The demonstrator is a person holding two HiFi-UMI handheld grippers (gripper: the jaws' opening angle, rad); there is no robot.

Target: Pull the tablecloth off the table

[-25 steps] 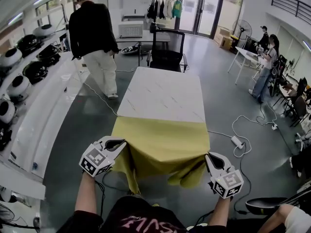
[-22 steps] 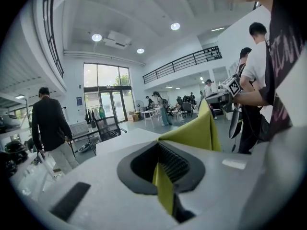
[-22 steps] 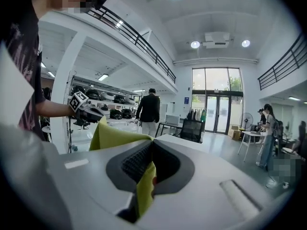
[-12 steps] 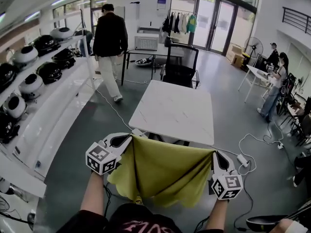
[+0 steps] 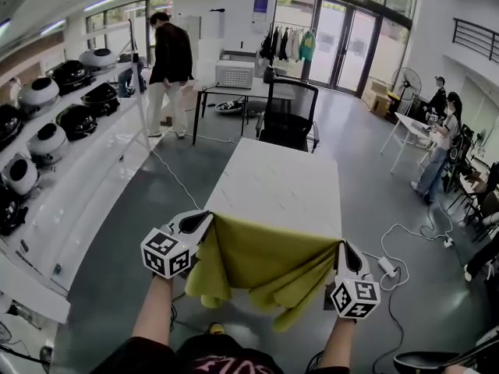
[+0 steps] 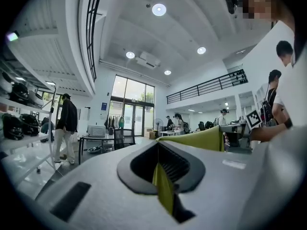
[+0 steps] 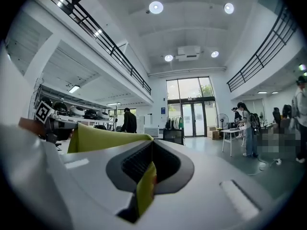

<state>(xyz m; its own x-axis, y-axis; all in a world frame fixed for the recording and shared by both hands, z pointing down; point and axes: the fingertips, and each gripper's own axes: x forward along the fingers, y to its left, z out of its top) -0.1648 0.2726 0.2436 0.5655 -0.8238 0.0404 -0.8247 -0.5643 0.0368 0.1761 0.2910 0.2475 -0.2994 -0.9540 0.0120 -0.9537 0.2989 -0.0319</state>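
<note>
At near end of white rectangular worktop [image 5: 282, 181], yellow fabric tablecloth [image 5: 261, 259] hangs sagging btwn L tool [image 5: 204, 218] & R tool [image 5: 343, 248], each clamped tight on a corner.

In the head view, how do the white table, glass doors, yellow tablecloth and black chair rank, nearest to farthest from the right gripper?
1. yellow tablecloth, clamped in the right gripper
2. white table, just ahead
3. black chair, beyond the table's far end
4. glass doors, at the back wall
</note>
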